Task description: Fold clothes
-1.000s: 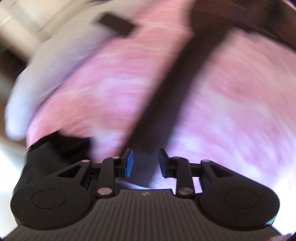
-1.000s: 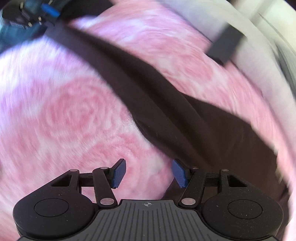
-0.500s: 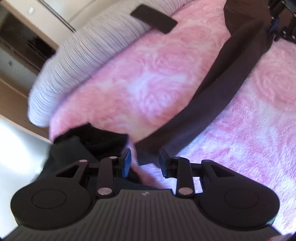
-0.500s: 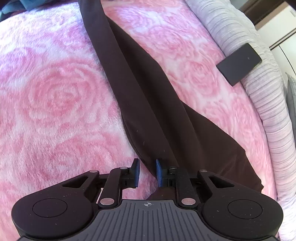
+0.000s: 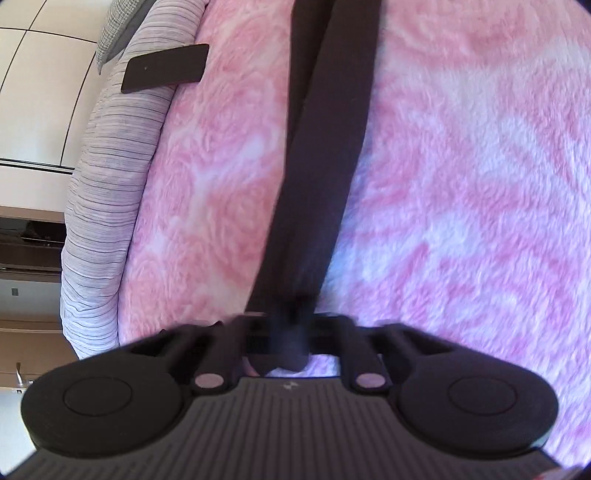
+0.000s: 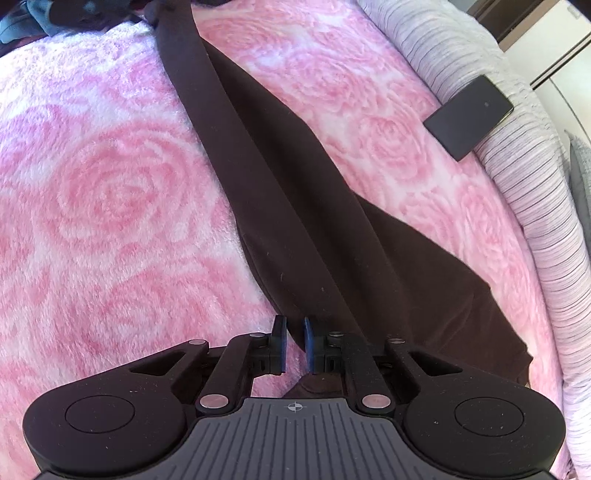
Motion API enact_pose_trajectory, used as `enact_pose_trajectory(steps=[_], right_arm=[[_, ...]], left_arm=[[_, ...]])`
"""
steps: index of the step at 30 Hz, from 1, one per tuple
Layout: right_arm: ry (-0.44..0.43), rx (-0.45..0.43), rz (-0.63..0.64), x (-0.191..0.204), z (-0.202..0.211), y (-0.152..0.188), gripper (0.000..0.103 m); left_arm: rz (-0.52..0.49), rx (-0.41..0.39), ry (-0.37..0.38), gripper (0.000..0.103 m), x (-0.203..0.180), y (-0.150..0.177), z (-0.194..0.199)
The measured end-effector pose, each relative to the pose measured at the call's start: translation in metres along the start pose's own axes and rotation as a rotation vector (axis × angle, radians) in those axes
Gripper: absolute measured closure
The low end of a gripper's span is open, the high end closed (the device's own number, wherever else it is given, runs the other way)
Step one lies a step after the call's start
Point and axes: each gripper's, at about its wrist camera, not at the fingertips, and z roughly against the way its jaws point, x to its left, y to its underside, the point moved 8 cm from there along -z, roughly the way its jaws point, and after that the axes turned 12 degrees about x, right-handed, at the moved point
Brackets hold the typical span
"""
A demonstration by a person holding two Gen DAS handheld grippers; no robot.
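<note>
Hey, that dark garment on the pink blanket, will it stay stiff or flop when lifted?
Likely floppy: the dark garment lies in soft overlapping folds. It probably sags between the right tongs and left tongs, both shut on it. The fuzzy pink blanket may drag it.

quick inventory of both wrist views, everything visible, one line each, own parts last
dark garment: 1, very dark brown or black, stretched in a long band across the blanket, wider at the right claw's end
blanket: 1, pink with a rose pattern, covers the bed under the garment
striped bedding: 1, pale lilac with dark stripes, along the blanket's edge
phone-like slab: 1, black, flat on the striped bedding at the blanket's edge
grey cushion: 1, grey, beyond the striped bedding; partly in view
left claw: 1, black, blurred, shut on the garment's narrow end
right claw: 1, black with blue pads, shut on the garment's edge
</note>
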Motion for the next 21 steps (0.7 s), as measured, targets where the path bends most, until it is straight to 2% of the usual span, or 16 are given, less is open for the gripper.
enact_pose_trajectory(steps=[3, 5, 6, 11, 14, 15, 17, 19, 21], right_arm=[[0.046, -0.018, 0.029, 0.003, 0.008, 0.001, 0.092], [0.065, -0.033, 0.074, 0.011, 0.013, 0.003, 0.082], [0.071, -0.037, 0.103, 0.016, 0.014, 0.005, 0.074], [0.092, -0.034, 0.192, 0.033, 0.002, 0.008, 0.073], [0.050, -0.019, 0.167, 0.034, -0.009, 0.006, 0.073], [0.027, -0.014, 0.147, 0.033, -0.010, 0.005, 0.073], [-0.065, -0.014, 0.093, 0.031, -0.005, 0.005, 0.073], [-0.148, 0.002, 0.095, 0.036, 0.003, 0.007, 0.073], [-0.172, 0.006, 0.102, 0.039, 0.012, 0.013, 0.073]], left_arm=[[0.044, 0.012, 0.049, 0.102, 0.012, 0.006, 0.011], [0.099, 0.012, 0.111, 0.102, 0.018, 0.013, 0.031], [0.116, 0.015, 0.140, 0.102, 0.019, 0.016, 0.039], [0.058, 0.058, 0.248, 0.102, -0.022, 0.023, 0.053], [0.021, 0.084, 0.304, 0.102, -0.046, 0.027, 0.061], [0.007, 0.092, 0.292, 0.102, -0.052, 0.029, 0.060], [0.005, 0.121, 0.287, 0.102, -0.061, 0.035, 0.058], [0.003, 0.146, 0.311, 0.099, -0.068, 0.040, 0.058], [-0.002, 0.162, 0.329, 0.097, -0.068, 0.043, 0.063]])
